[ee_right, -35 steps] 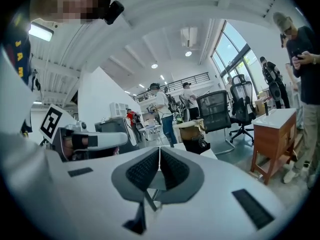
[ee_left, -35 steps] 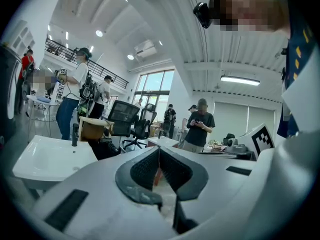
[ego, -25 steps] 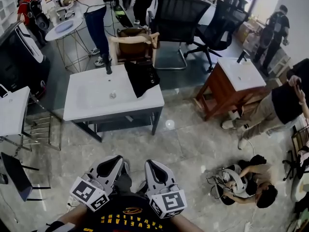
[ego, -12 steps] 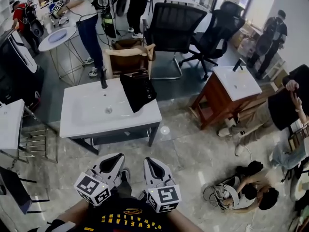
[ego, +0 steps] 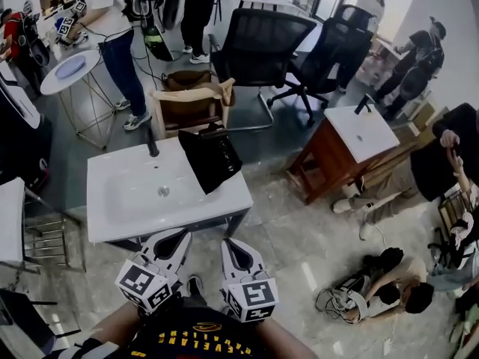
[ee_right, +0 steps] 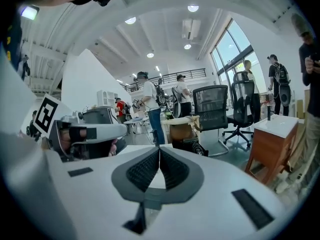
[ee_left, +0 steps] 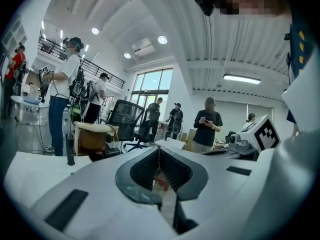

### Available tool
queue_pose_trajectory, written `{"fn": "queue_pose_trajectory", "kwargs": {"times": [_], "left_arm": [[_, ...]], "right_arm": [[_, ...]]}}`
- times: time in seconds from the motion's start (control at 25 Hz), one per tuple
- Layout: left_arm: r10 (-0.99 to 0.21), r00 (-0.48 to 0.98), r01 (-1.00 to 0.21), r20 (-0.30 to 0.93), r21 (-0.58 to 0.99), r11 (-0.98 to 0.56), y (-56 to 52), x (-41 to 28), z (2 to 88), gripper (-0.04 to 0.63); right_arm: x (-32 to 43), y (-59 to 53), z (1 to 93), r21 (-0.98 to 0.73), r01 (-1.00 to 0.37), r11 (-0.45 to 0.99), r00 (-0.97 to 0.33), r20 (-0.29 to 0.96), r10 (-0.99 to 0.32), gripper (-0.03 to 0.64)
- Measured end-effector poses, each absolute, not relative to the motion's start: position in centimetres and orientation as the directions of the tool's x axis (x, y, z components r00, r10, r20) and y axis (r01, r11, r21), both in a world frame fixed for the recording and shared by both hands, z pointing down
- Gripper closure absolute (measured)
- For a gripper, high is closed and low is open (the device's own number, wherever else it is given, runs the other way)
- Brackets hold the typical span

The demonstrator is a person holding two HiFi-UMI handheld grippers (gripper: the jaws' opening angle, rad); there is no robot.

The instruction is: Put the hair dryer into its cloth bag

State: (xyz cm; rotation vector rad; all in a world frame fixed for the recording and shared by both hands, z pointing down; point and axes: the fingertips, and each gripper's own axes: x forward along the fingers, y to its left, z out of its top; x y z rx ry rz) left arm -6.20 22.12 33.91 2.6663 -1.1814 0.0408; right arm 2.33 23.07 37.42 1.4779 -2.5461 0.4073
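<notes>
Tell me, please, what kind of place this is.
Probably an open office used as a test lab: black office chairs, a free-standing white washbasin and a second one on a wooden cabinet.

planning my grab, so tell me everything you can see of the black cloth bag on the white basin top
The black cloth bag is matte and limp-looking, a rough rectangle lying askew on the right part of the white washbasin top, beside the bowl. Its far end reaches the rear edge. Only the top touches it. Its opening and contents cannot be made out.
</notes>
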Motion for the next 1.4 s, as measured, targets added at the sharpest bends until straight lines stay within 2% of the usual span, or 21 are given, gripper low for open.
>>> {"fn": "queue_pose_trajectory", "kwargs": {"times": [0.36,0.68,1.0,1.4], "left_arm": [[-0.689,0.713,-0.697,0.131,0.24,-0.676,18.1,-8.8,36.7,0.589],[-0.658,0.737,-0.676,0.155,0.176,-0.716,15.4,-8.3,37.5,0.591],[-0.682,0.712,-0.702,0.167,0.149,-0.697,10.3,-6.4,38.0,0.591],[-0.729,0.65,-0.76,0.216,0.154,-0.632,1.8,-2.1,40.1,0.589]], "right_arm": [[1.0,19.1,38.4,-0.147,-0.892,0.428,-0.453,0.316,-0.834,0.608],[1.9,15.3,38.9,-0.127,-0.909,0.398,-0.417,0.33,-0.847,0.607],[3.1,10.0,39.6,-0.133,-0.888,0.44,-0.459,0.301,-0.836,0.608],[8.0,0.4,42.3,-0.204,-0.857,0.474,-0.516,0.357,-0.779,0.607]]}}
